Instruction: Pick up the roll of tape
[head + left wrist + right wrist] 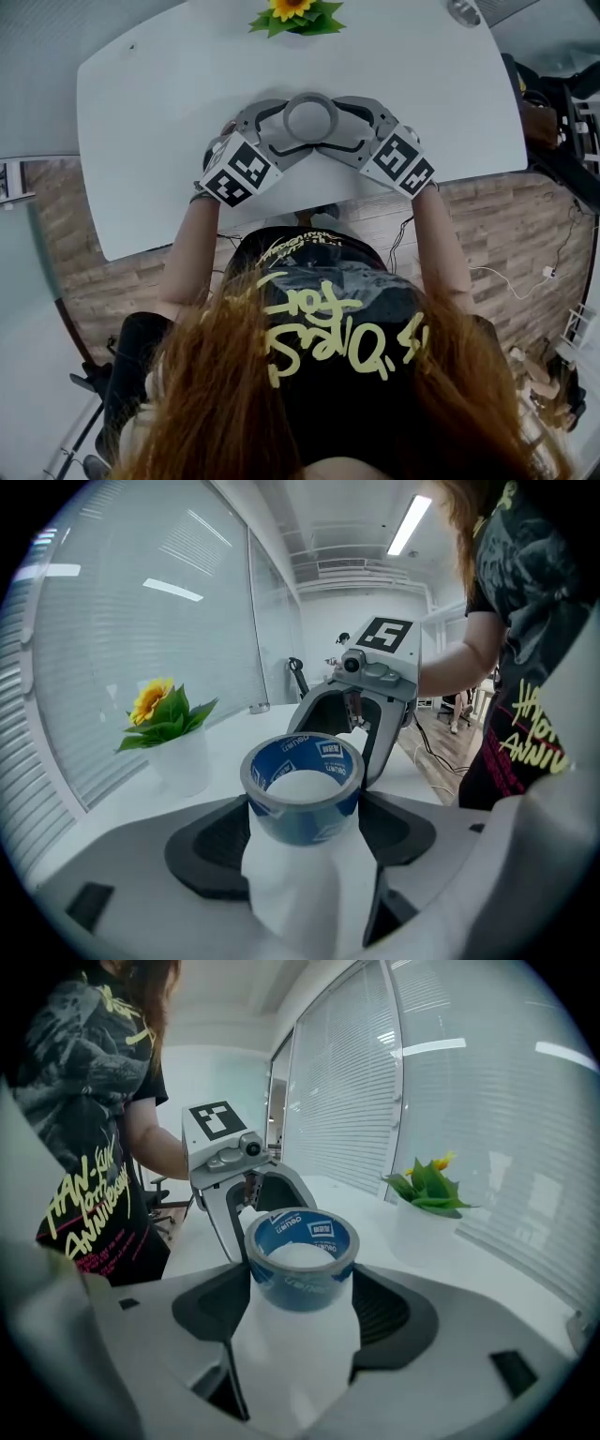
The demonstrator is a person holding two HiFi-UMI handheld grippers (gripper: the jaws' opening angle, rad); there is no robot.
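- roll of tape (pixel 310 117) sits on the tabletop (pixel 141 112), ringed by both tools.
- left tool (pixel 305 846) and right tool (pixel 300 1321): both released, jaws flanking it.
- risk: closing both together could clash or squirt the roll out sideways.

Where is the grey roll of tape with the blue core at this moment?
In the head view the grey roll of tape lies on the white table between the left gripper and the right gripper.
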